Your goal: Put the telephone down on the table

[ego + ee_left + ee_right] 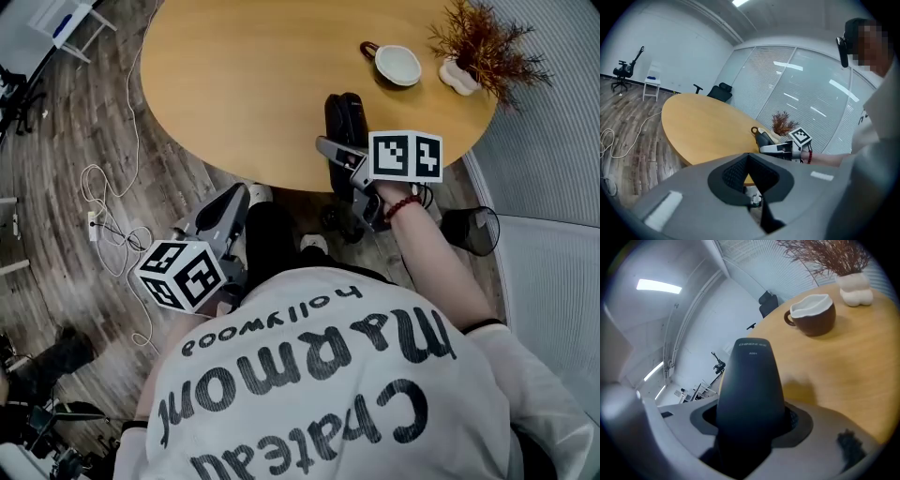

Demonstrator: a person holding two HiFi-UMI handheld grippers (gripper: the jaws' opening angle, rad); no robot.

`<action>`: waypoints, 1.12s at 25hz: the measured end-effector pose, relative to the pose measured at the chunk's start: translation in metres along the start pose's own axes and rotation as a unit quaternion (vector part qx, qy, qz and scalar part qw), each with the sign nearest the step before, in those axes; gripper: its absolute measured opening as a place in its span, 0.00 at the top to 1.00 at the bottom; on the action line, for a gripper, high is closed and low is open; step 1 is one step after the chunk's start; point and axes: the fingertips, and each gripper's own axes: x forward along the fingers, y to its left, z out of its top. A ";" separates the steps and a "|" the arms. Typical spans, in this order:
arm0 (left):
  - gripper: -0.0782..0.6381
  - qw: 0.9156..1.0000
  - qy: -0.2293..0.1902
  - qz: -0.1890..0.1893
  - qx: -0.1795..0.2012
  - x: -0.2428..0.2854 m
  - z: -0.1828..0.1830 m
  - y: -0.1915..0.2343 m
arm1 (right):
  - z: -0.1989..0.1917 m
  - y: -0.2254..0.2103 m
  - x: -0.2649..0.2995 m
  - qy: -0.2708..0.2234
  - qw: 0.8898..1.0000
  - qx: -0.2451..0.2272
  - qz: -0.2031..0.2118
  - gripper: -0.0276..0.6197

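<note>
**A:** Where is the telephone (750, 385) found at this moment?

**B:** It is clamped between the jaws of the right hand-held gripper (751, 425). Its upper end is pointed out over the near edge of the table (234, 84), and a shadow is cast on the wood just beside it.

**A:** Has it been set down?

**B:** That is not shown. Contact with the table cannot be made out, and the handset is seen tilted, gripped around its lower part. The task is judged to be in its later part: the telephone is positioned over the table, but lowering and release are not yet done.

**A:** And the left hand-held gripper (230, 214)?

**B:** It is held low, off the table's edge and above the floor (66, 141). Its jaws are together, and nothing is seen between them.

**A:** Is the landing spot obstructed?

**B:** No. The cup (397, 64) and the dried plant (486, 42) are placed well apart from the telephone, toward the far right.
</note>
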 end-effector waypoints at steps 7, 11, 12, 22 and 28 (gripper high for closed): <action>0.88 1.000 0.030 -0.002 -0.010 0.037 0.009 0.022 | 0.016 -0.018 0.012 -0.003 0.999 0.027 -0.021 0.50; 0.88 0.999 0.049 -0.020 0.005 0.055 0.018 0.024 | 0.022 -0.019 0.018 -0.013 0.999 0.036 -0.025 0.50; 0.88 0.998 0.053 -0.025 0.007 0.058 0.021 0.025 | 0.023 -0.019 0.019 -0.015 0.999 0.039 -0.026 0.50; 0.88 0.993 0.088 -0.066 0.031 0.098 0.070 0.056 | 0.043 -0.019 0.045 -0.017 0.997 0.024 -0.069 0.50; 0.88 0.988 0.107 -0.101 0.047 0.120 0.094 0.069 | 0.066 -0.022 0.058 -0.043 0.993 0.048 -0.104 0.50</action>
